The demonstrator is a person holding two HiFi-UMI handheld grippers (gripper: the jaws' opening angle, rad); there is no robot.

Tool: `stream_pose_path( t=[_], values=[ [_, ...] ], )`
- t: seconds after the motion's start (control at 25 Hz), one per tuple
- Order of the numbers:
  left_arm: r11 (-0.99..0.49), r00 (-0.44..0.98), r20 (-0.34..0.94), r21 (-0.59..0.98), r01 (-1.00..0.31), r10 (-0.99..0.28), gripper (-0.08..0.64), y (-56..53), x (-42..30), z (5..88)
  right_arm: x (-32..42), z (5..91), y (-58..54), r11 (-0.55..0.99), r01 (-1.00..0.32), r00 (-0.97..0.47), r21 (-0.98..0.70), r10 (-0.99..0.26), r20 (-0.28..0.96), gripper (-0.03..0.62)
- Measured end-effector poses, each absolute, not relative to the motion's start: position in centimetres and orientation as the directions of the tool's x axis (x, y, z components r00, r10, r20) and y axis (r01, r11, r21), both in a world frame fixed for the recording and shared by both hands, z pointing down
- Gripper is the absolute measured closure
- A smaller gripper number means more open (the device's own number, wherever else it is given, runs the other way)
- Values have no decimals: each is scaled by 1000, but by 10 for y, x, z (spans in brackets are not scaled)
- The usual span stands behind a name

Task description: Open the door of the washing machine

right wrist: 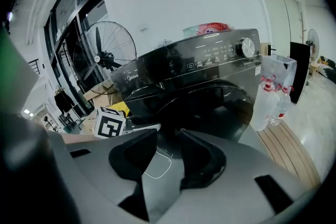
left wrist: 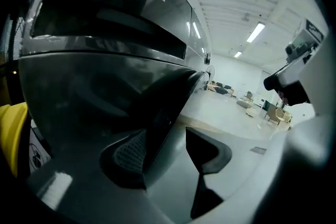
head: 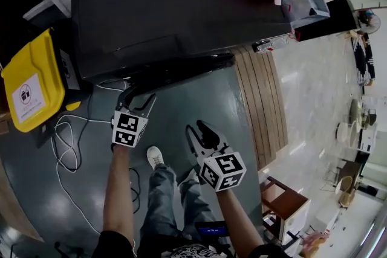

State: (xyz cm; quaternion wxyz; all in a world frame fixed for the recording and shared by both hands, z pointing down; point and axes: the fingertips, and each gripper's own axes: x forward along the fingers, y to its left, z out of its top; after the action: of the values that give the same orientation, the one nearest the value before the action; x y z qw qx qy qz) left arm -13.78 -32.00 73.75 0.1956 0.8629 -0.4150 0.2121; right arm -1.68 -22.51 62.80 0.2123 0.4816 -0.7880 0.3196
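Left gripper (left wrist: 165, 153) wide open astride glossy black washing machine's (head: 181, 15) round dark door rim (left wrist: 168, 113), no pinch yet — ready to pull; right gripper (right wrist: 168, 149) half-open w/ nothing in it, alongside.

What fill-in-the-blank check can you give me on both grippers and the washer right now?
1. The open jaws of the left gripper straddle the edge of the washing machine's ____.
2. The right gripper, jaws apart, holds ____.
3. The bin beside the washing machine is ____ in colour.
Missing words: door; nothing; yellow.
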Motion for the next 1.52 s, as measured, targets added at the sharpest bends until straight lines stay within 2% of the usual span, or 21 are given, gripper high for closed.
stream_pose_path(
  t=[0.44, 0.84, 1.16, 1.36, 1.52],
  values=[
    [-521, 553, 536, 229, -822, -637, 365, -326, -133, 741, -12, 631, -217, 325, -889, -458, -324, -608, 649, 468],
    [-549, 610, 569, 302, -779, -552, 397, -266, -113, 743, -13, 628, -222, 306, -895, -447, -326, -609, 655, 454],
    [-676, 694, 598, 319, -665, -401, 403, -198, -71, 742, 5, 641, -230, 160, -933, -348, -323, -637, 688, 428],
    [-703, 724, 593, 345, -622, -351, 413, -173, -51, 742, 14, 659, -227, 72, -941, -304, -330, -608, 734, 376],
    [-703, 743, 585, 377, -603, -324, 416, -157, -36, 741, 20, 667, -229, 41, -959, -247, -280, -605, 757, 376]
  ],
)
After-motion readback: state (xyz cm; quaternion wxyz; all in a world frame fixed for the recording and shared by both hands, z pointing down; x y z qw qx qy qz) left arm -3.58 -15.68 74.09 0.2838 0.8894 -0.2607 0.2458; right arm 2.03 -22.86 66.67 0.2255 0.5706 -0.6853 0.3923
